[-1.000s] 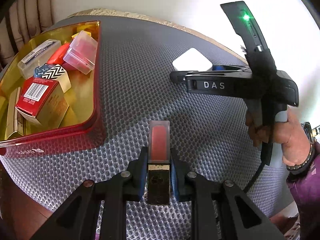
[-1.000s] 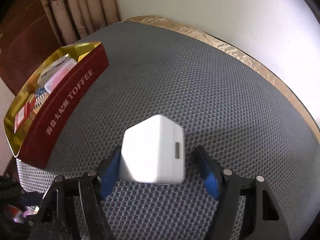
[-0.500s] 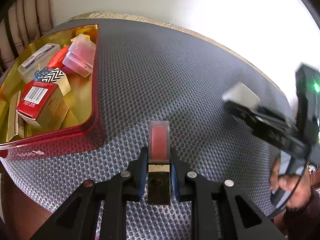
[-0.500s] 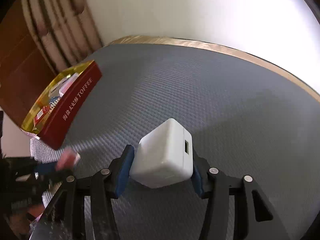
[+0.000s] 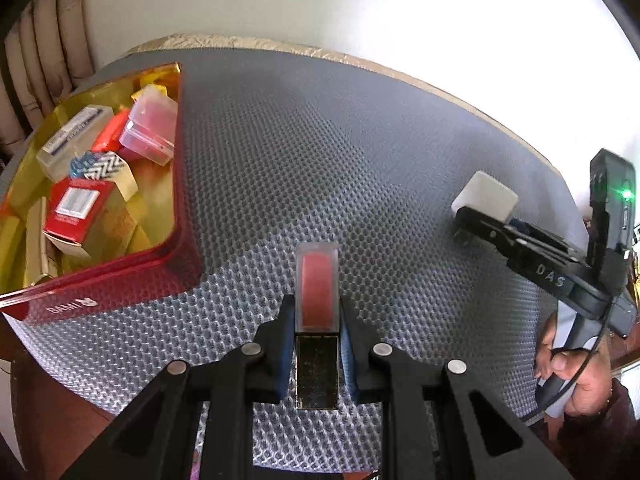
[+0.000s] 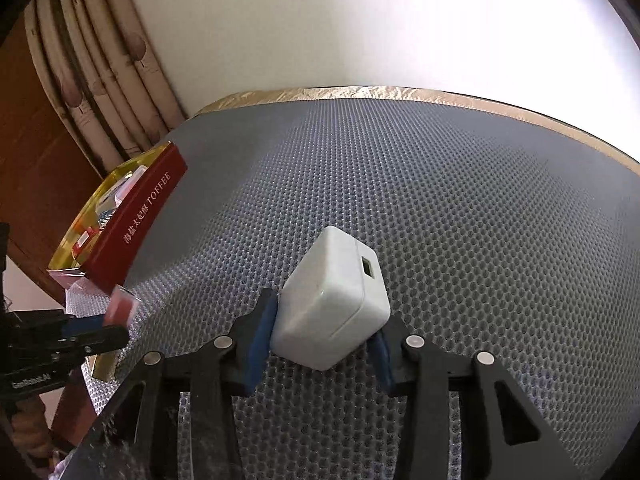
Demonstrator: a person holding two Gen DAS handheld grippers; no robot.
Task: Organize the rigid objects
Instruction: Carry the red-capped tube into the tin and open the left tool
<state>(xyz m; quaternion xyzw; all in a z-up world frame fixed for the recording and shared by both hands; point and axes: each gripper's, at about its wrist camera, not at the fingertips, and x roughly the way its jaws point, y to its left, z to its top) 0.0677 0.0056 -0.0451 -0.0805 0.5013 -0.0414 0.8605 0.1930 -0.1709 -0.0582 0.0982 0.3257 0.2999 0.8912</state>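
Between the fingers of our left gripper (image 5: 316, 336) we pinch a lipstick (image 5: 317, 300), its clear cap and red stick pointing forward, its gold base back in the jaws. We grip it low on the body, probably so the capped end leads the way into the box. Our right gripper (image 6: 320, 336) is pressed onto 1 white charger cube (image 6: 334, 316), tilted in the blue pads, with its small port facing up and right. We judge both items to be lifted clear of the grey honeycomb mat (image 5: 320, 168), though the charger's underside is hidden (so we cannot be sure).

Farther out, to the left, sits the red toffee tin (image 5: 120, 280) with its gold interior. It already holds a red carton (image 5: 74, 210), a zigzag-patterned box (image 5: 108, 166), a clear case with a pink insert (image 5: 150, 130) and a pale labelled case (image 5: 72, 140), all lying loosely against each other. There looks to be free floor along the tin's right wall, where both held items would likely fit. Beyond the mat runs its gold edge strip (image 6: 360, 94), then the white wall.
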